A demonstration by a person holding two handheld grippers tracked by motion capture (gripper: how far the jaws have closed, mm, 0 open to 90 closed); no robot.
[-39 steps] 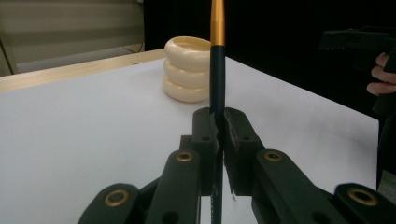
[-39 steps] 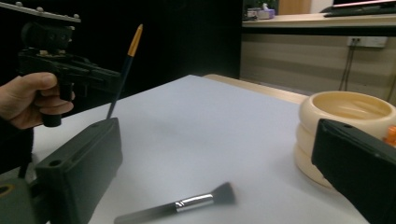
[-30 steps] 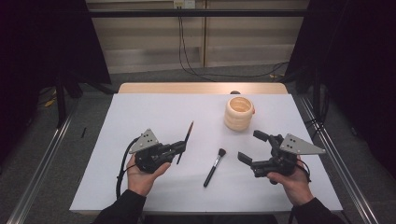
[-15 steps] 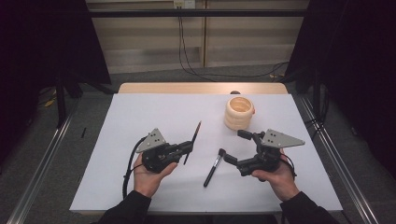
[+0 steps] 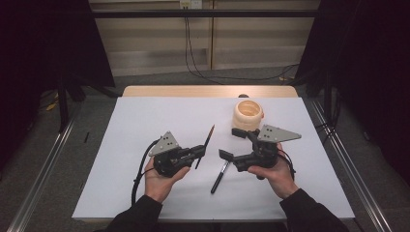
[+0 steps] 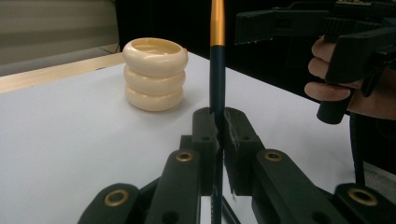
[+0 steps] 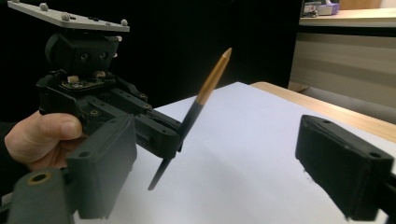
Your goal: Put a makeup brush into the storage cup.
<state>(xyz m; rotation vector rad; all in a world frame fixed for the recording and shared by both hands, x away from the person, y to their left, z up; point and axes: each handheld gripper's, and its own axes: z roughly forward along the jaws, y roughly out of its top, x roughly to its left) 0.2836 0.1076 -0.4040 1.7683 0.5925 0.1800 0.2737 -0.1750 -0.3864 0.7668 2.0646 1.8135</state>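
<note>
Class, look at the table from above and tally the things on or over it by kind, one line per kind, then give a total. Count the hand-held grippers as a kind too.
Brushes: 2, one clamped in the left gripper, one lying on the white sheet
Cream ringed holder: 1
Grippers: 2, left gripper and right gripper
Total: 5

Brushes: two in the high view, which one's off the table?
The gold-banded brush, clamped in the left tool with its gold end pointing up. The other brush lies flat on the white table, bristles beside the right tool.
</note>
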